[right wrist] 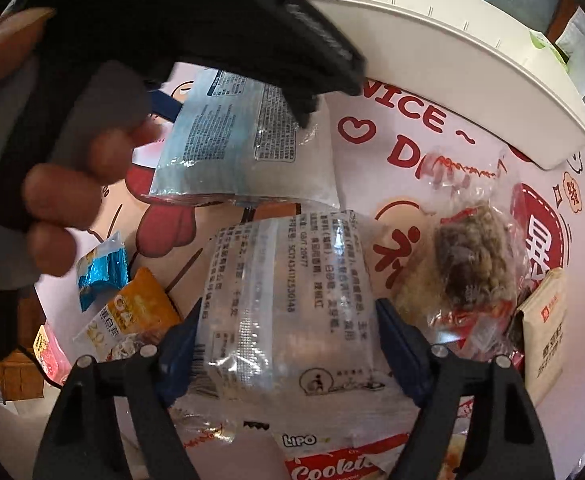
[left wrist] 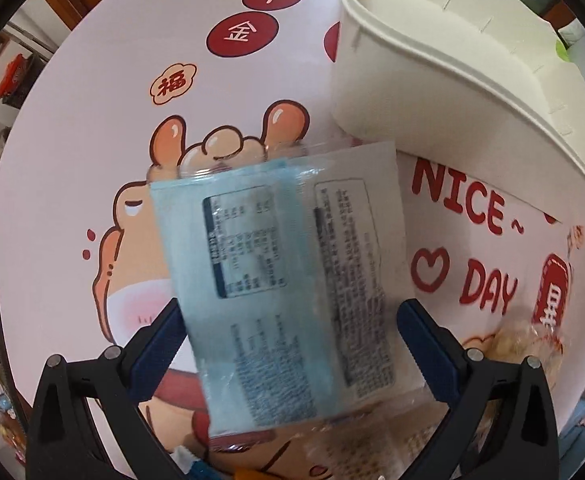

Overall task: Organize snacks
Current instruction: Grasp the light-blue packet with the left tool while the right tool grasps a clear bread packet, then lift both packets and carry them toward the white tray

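Note:
In the left wrist view a light blue and white snack packet (left wrist: 252,280) lies printed side up on the cartoon tablecloth. My left gripper (left wrist: 288,320) points straight down over it, jaws wide, one blue pad at each long edge, and I see no squeeze. The right wrist view shows the same packet (right wrist: 232,148) under the left gripper's black body. My right gripper (right wrist: 284,320) has its pads against both sides of a clear, puffy packet (right wrist: 284,272) printed with black text.
A long white plastic bin (left wrist: 432,80) (right wrist: 452,60) stands at the far side. An oat-cluster bag (right wrist: 472,272), a beige box (right wrist: 544,340), an orange packet (right wrist: 140,312), a small blue packet (right wrist: 104,268) and a red cookie pack (right wrist: 332,468) crowd around. A hand (right wrist: 64,200) is at left.

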The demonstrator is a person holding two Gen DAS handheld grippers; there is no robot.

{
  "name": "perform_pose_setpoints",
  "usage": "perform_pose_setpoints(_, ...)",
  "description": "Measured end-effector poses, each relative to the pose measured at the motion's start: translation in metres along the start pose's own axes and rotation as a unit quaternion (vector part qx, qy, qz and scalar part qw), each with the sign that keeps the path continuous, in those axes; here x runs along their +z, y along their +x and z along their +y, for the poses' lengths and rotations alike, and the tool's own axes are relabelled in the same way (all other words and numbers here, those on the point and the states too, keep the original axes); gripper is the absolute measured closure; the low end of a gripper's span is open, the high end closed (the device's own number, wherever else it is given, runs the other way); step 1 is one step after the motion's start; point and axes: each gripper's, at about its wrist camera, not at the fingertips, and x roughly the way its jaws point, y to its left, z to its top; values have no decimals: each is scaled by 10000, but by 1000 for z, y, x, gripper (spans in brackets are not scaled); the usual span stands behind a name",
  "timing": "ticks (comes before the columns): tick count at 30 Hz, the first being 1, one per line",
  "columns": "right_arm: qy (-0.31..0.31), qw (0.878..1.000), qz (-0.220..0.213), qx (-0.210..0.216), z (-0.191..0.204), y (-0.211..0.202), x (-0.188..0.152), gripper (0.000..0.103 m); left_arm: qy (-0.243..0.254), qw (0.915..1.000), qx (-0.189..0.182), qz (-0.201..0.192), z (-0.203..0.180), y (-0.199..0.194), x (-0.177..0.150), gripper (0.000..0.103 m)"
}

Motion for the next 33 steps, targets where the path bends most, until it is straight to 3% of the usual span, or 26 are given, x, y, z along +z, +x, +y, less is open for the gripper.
perform_pose_setpoints(9, 220, 9992, -342, 28, -3, 1, -9, 23, 288, 9991, 314, -28, -35, 24, 7, 0)
perform_pose_setpoints(14, 442, 9977, -476, 208, -10, -6, -19, 25, 472, 9987, 191, -51, -41, 35, 6, 0)
perform_pose_setpoints(17, 545, 9967, -532, 276, -18, -9, -24, 25, 764, 9968, 77, -236, -46, 34, 6, 11)
perform_pose_setpoints(22, 622, 9957, -608, 325, -29, -18, -33, 26, 927, 9947, 167, -404, -59, 34, 1, 16)
perform_pose_setpoints(24, 627, 9953, -658, 331, -29, -26, -35, 31, 967, 9940, 232, -463, -61, 30, -6, 17)
perform_pose_setpoints(33, 660, 9944, -773, 298, -36, -50, -42, 32, 1047, 9920, 199, -681, -52, 8, -43, 18)
